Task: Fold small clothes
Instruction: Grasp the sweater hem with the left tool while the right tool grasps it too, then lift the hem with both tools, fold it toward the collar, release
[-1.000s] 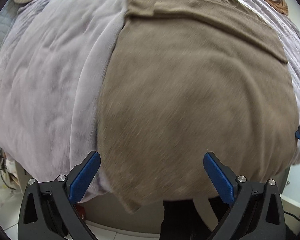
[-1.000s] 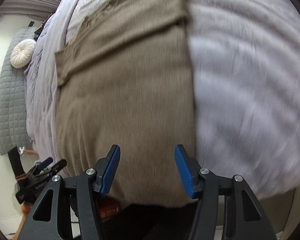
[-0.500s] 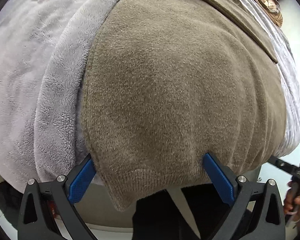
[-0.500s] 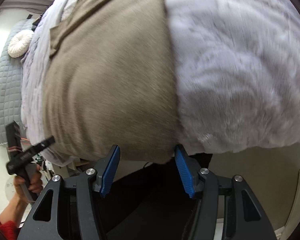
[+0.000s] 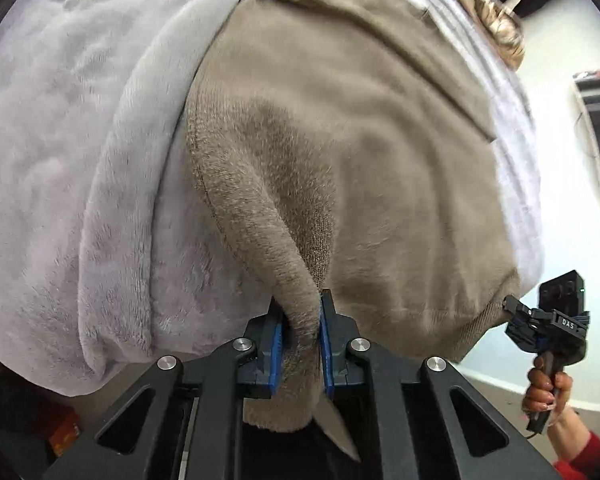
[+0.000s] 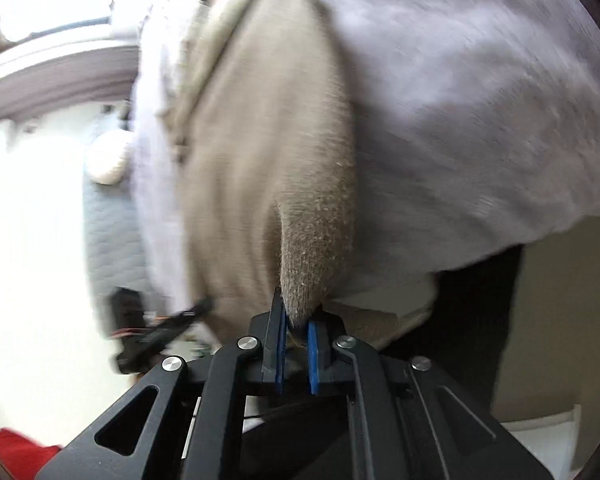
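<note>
A brown knitted garment (image 5: 380, 140) lies flat on a bed, its near hem at the bed's edge. My left gripper (image 5: 300, 336) is shut on the garment's near left corner, and the cloth bunches between the blue pads. My right gripper (image 6: 296, 332) is shut on the garment's (image 6: 268, 152) near right corner, which is pulled to a point. The right gripper also shows in the left wrist view (image 5: 548, 320), held by a hand at the hem's right end. The right wrist view is blurred.
A fluffy pale lilac blanket (image 5: 80, 140) covers the bed on both sides of the garment (image 6: 480, 100). A patterned cushion (image 5: 496, 12) lies at the far right of the bed. A round white pillow (image 6: 110, 156) and a grey quilted headboard (image 6: 108, 232) are at the far left.
Both grippers moved in to the garment's near hem and closed, left on the left corner, right on the right corner. The pinched cloth now rises off the bed edge.
</note>
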`<action>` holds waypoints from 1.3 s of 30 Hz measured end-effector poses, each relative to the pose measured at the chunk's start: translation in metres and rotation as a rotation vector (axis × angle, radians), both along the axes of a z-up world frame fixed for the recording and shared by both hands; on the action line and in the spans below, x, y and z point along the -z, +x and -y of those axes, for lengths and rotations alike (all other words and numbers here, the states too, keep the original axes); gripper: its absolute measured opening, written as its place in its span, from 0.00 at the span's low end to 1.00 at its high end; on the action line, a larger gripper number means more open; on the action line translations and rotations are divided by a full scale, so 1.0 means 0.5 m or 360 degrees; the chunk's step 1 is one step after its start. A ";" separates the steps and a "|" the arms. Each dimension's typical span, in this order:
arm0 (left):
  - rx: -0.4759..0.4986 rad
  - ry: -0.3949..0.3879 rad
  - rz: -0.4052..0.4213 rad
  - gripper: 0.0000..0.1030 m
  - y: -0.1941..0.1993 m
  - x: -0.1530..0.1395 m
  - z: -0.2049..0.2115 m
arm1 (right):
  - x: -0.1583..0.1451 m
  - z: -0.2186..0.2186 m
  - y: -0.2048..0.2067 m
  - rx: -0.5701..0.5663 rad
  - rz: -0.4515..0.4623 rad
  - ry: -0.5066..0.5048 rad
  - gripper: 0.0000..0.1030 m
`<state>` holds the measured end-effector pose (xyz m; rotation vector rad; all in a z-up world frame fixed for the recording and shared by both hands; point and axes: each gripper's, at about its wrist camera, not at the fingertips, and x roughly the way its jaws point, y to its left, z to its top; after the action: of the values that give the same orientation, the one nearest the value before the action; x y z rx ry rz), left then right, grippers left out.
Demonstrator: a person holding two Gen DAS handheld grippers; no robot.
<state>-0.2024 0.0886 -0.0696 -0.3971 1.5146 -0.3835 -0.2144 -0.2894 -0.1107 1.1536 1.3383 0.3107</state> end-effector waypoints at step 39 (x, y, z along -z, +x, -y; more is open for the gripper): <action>0.0257 0.0552 0.0292 0.87 0.453 -0.044 0.174 | -0.140 -0.006 0.407 -0.1009 0.0406 -0.1446 0.58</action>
<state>0.0241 0.0014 -0.0476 0.0334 1.4033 -0.2680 -0.0108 -0.2867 -0.0405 -0.0787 1.3546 0.2417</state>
